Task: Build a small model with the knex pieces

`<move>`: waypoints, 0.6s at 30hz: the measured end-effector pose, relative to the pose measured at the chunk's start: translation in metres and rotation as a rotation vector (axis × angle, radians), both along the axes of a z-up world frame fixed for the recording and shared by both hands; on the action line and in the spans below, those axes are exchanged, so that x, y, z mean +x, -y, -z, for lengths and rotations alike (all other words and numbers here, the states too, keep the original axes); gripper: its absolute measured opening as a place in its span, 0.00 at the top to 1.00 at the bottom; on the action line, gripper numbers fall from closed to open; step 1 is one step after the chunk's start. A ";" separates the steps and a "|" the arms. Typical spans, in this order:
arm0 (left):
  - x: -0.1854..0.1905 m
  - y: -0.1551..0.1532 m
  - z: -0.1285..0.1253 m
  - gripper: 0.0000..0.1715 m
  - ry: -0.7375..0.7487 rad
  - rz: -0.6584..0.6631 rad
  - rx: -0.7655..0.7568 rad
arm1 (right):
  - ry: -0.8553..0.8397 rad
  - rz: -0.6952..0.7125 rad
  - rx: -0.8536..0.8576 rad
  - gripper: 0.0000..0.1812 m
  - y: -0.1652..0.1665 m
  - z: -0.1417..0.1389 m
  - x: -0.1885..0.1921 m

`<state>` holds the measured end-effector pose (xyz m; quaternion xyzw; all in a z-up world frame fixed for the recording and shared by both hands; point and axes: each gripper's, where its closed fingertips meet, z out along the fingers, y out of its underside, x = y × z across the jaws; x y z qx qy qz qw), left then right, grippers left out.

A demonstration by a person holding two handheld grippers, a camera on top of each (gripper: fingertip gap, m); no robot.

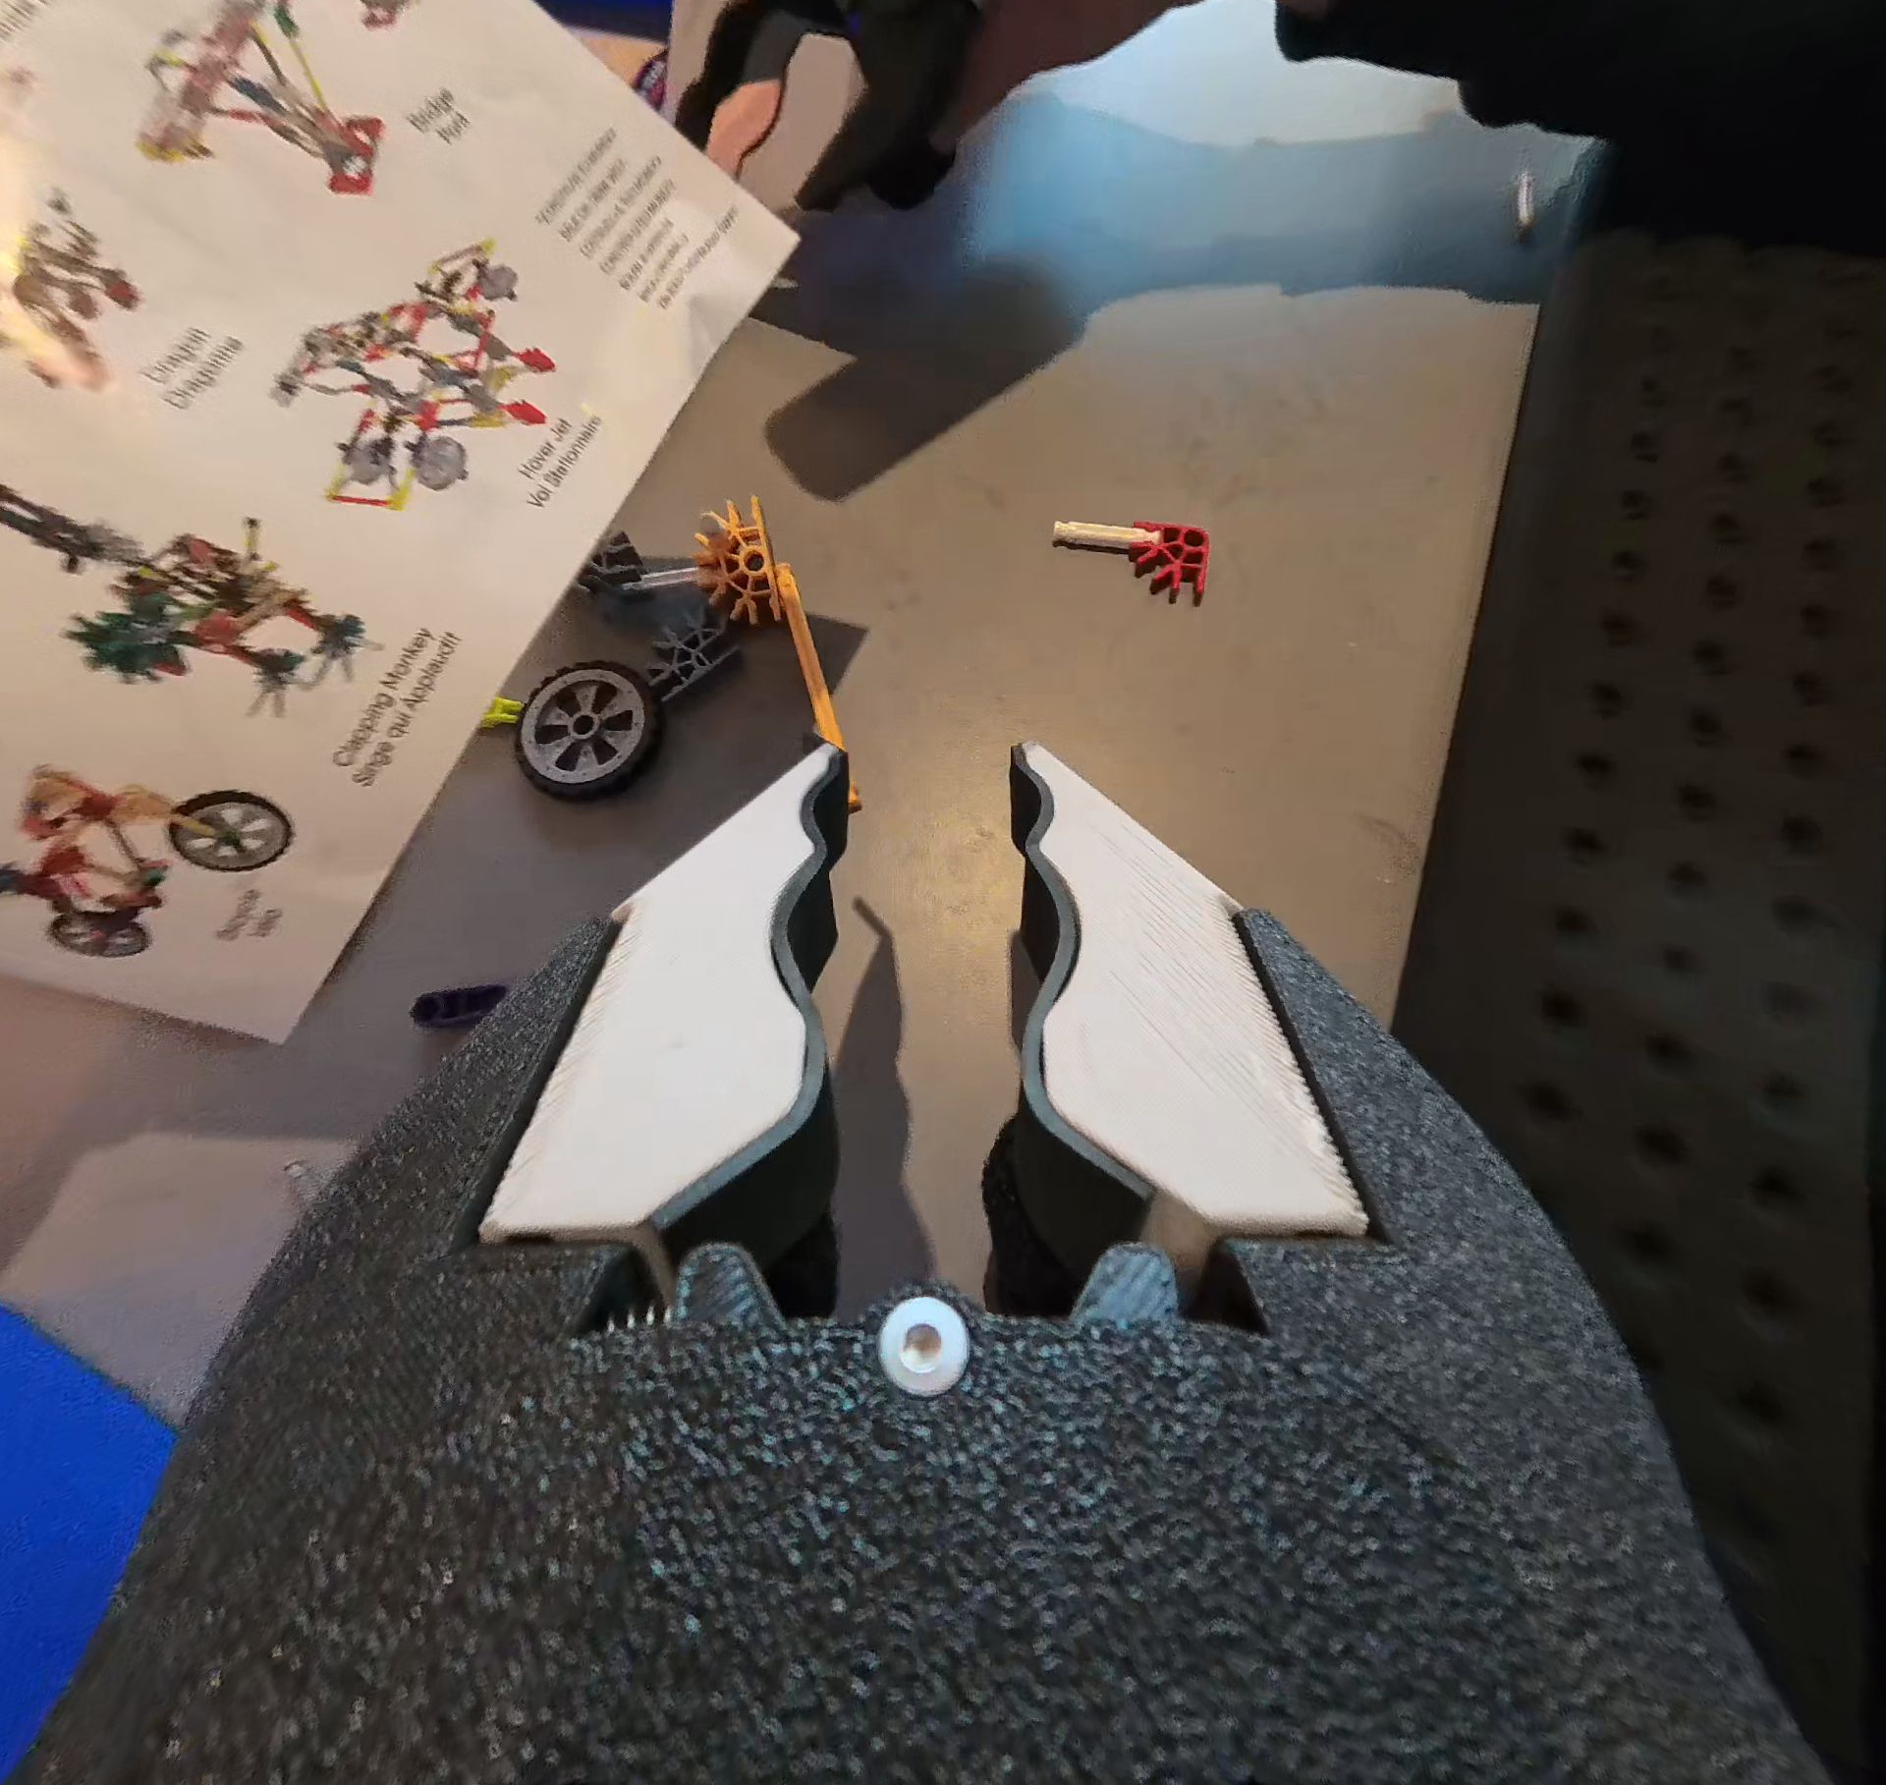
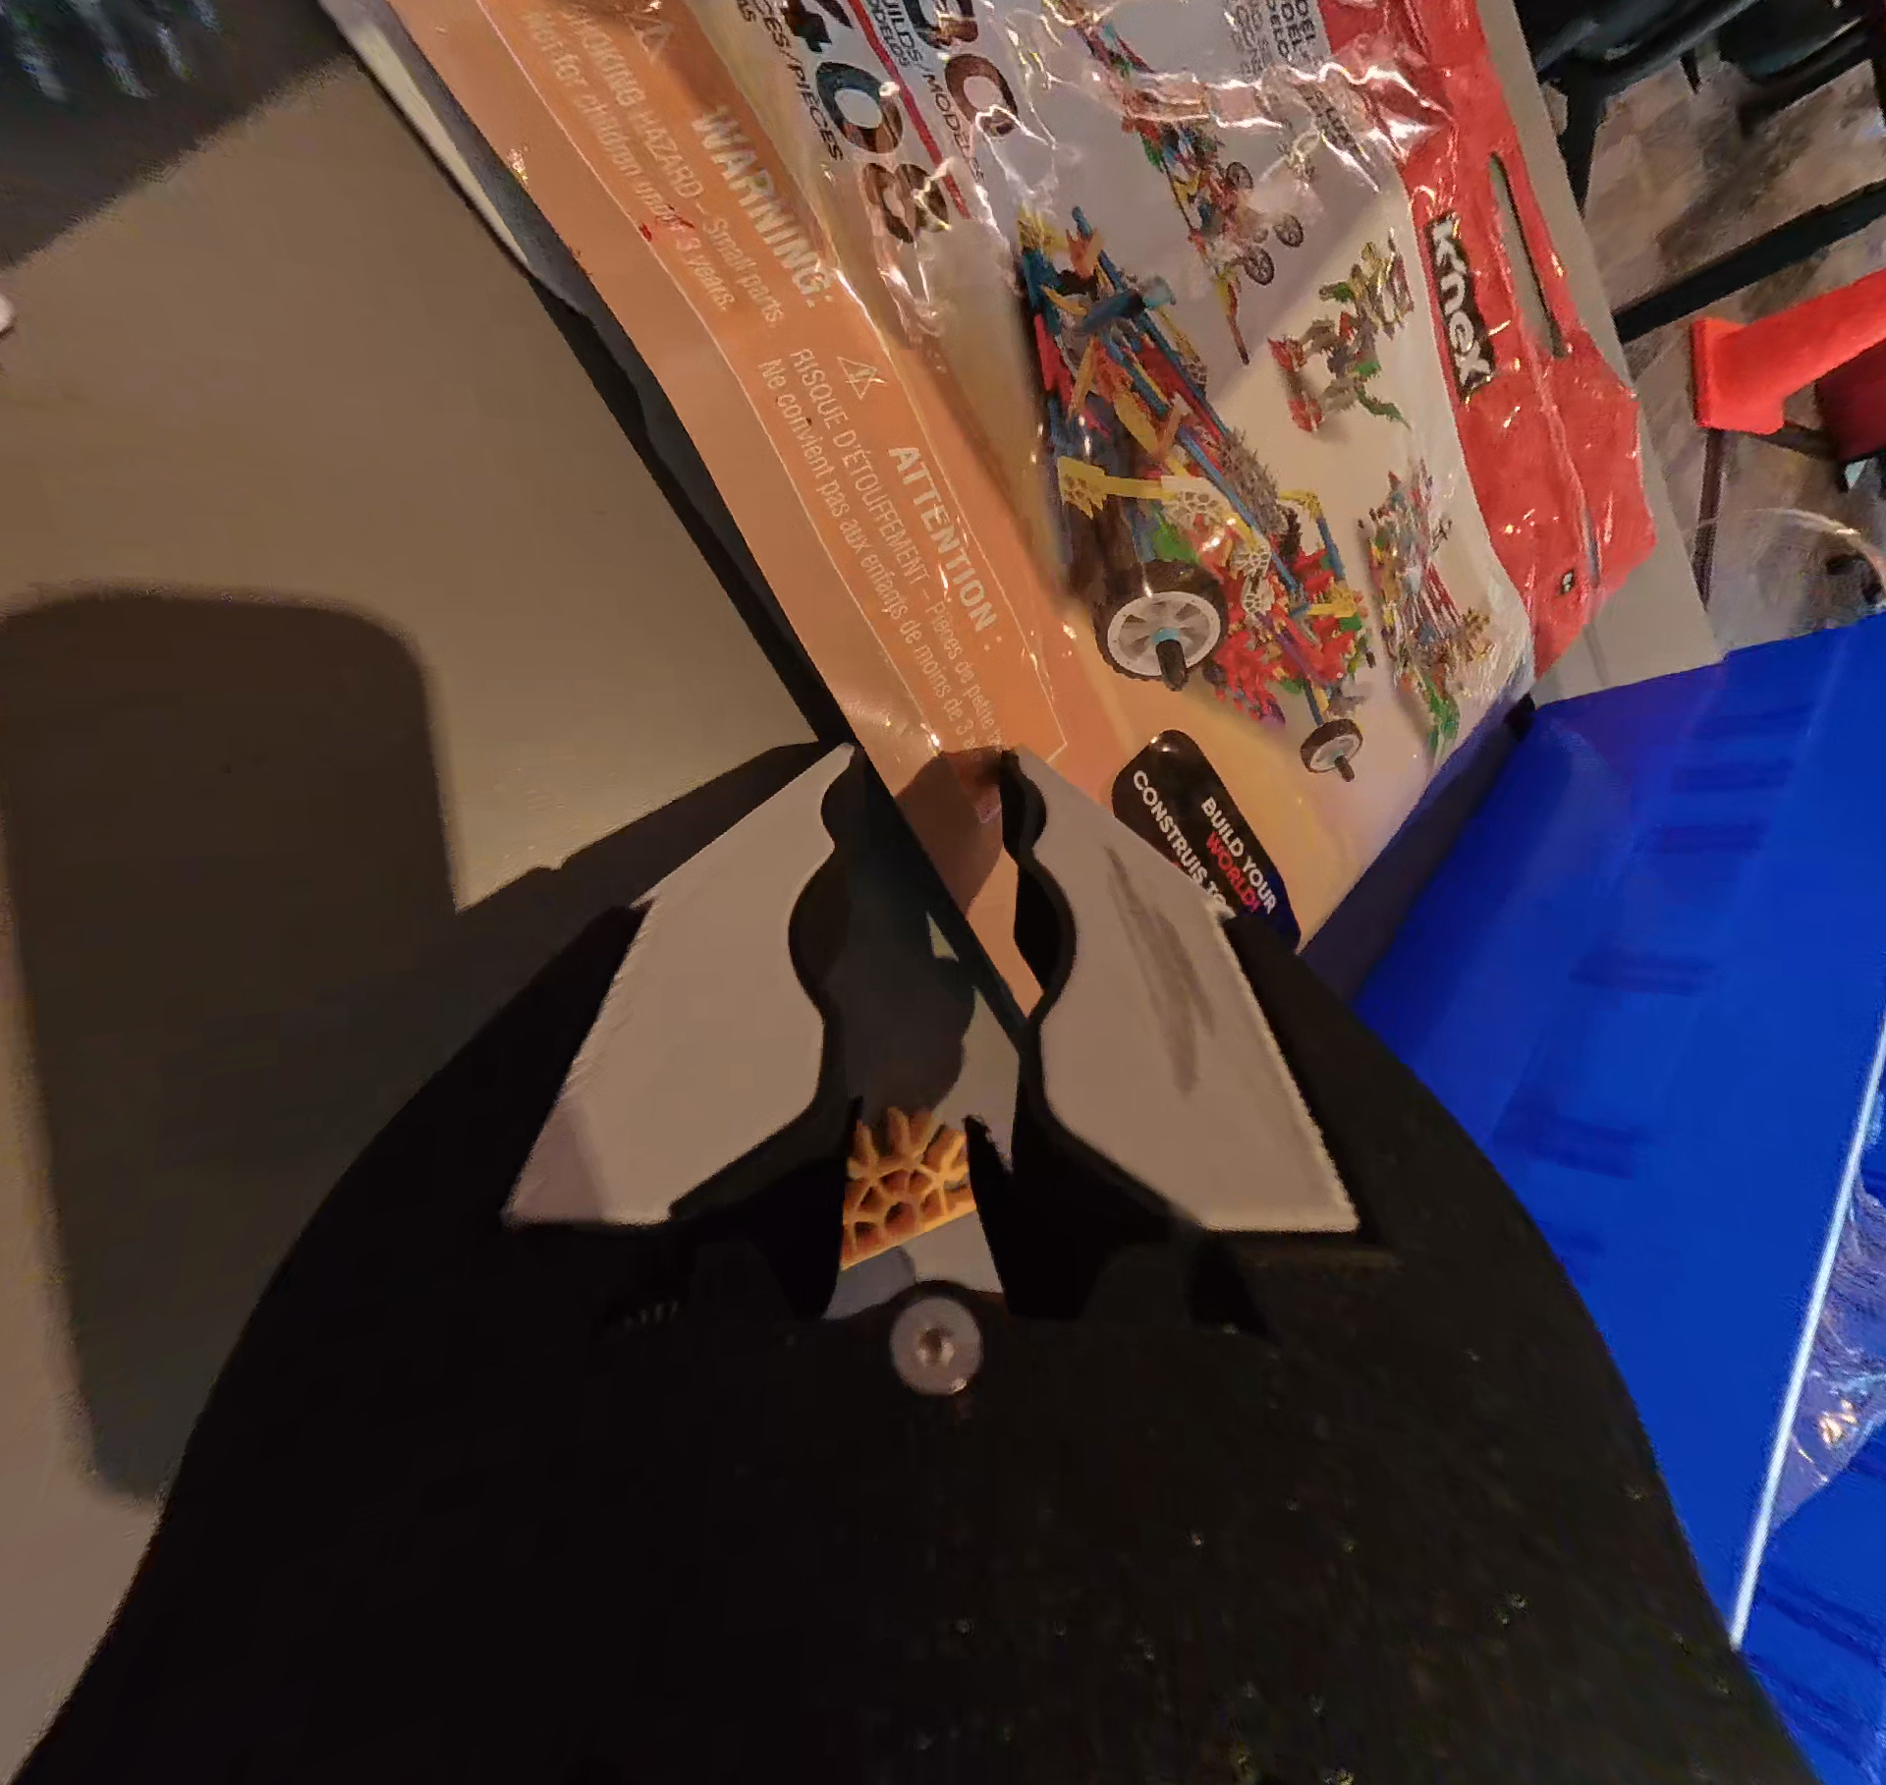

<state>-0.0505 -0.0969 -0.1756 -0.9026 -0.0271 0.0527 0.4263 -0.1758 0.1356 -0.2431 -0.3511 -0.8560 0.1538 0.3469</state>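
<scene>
In the left wrist view my left gripper is open and empty, low over a dark table. Its left fingertip is right beside the near end of an orange rod. That rod joins an orange connector, grey connectors and a black wheel. A red connector on a short tan rod lies apart to the right. In the right wrist view my right gripper grips an orange connector deep between its fingers, over the edge of a printed plastic bag.
A printed instruction sheet covers the table's left side, with a small purple piece at its near corner. A black perforated panel borders the right. A blue bin sits right of the bag. A person's dark sleeve is at the back. Left tips to right tips: about 30 cm. The orange rod lies some 10 cm from my left tips, 20 cm from my right tips. The black wheel lies some 12 cm from my left tips, 20 cm from my right tips.
</scene>
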 end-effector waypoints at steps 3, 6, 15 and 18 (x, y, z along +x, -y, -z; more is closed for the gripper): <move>-0.001 -0.002 0.014 0.83 0.010 0.004 -0.018 | -0.005 0.016 -0.018 0.87 -0.004 -0.001 -0.010; -0.003 -0.003 0.023 0.83 0.025 0.009 -0.028 | 0.002 0.019 -0.034 0.87 -0.004 0.001 -0.017; -0.005 -0.005 0.032 0.83 0.034 0.013 -0.024 | 0.050 0.064 -0.152 0.74 -0.017 -0.023 0.013; -0.004 -0.006 0.036 0.82 0.044 0.012 -0.031 | 0.160 0.092 -0.267 0.69 -0.022 -0.018 0.042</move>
